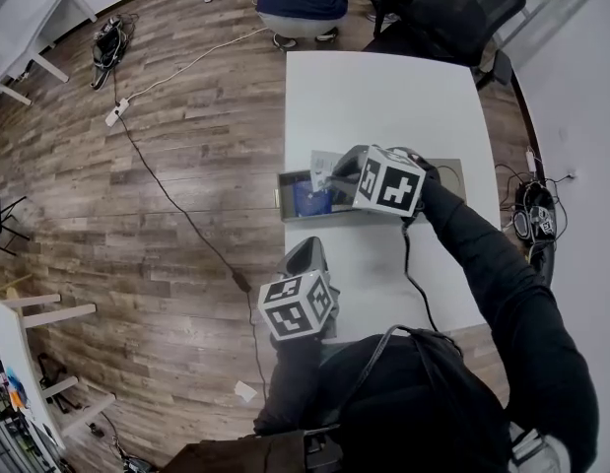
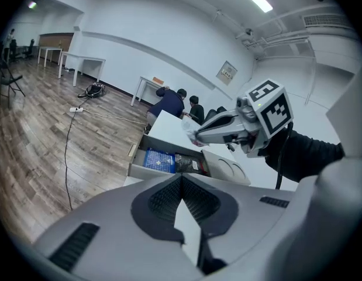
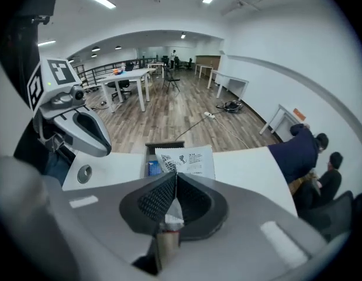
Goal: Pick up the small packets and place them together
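A white printed packet (image 1: 322, 169) hangs above the left end of a grey tray (image 1: 452, 177) on the white table (image 1: 383, 97), with my right gripper (image 1: 336, 178) shut on it. In the right gripper view the packet (image 3: 186, 160) sticks out past the closed jaws of the right gripper (image 3: 175, 177). A blue packet (image 1: 311, 200) lies in the tray, and beside the blue packet (image 2: 159, 158) is a dark packet (image 2: 189, 164). My left gripper (image 1: 306, 249) hovers at the table's near edge, short of the tray. Its jaws meet at the left gripper's tip (image 2: 182, 177) with nothing between them.
A person (image 1: 305, 3) crouches at the table's far end beside a black office chair (image 1: 452, 8). A cable (image 1: 176, 205) and a power strip (image 1: 117, 113) lie on the wooden floor to the left. More white tables (image 3: 125, 78) stand across the room.
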The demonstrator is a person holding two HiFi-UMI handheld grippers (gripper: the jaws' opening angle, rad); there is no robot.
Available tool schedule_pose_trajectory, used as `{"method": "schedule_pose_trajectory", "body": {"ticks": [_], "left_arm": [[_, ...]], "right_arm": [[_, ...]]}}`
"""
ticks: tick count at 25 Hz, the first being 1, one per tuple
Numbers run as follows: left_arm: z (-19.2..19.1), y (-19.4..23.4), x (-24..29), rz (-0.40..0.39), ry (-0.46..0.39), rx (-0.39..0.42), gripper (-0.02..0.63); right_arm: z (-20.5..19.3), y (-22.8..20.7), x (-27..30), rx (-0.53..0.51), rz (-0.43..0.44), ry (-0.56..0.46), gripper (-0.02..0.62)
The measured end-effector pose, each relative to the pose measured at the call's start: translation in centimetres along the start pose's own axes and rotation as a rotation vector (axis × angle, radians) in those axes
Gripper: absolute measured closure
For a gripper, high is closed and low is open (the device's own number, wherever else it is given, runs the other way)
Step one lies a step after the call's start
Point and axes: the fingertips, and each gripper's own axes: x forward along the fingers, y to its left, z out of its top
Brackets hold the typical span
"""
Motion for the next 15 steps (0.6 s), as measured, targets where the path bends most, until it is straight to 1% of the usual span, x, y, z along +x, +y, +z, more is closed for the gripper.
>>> {"method": "schedule_pose_trajectory", "body": {"ticks": [2, 5, 9, 15], "left_arm": [[-0.1, -0.4, 0.1, -0.016, 0.006, 0.005, 0.606], [-0.5, -1.2, 0.3, -0.042, 0.020, -0.001, 0.606], [-0.6, -2.4, 0.6, -0.053, 0.032, 0.032, 0.606], [-0.7, -3.0, 0.9, -0.049, 0.034, 0.040, 0.606]], "right_arm": [[-2.4, -1.5, -2.7, 0.051, -0.062, 0.015, 0.583], [-6.8, -2.5, -4.8, 0.134, -0.091, 0.064, 0.581], [-11.0, -2.0, -5.4, 0.208, -0.086, 0.109, 0.581], [-14.5, -1.0, -4.6, 0.276, -0.042, 0.148, 0.578]]}}
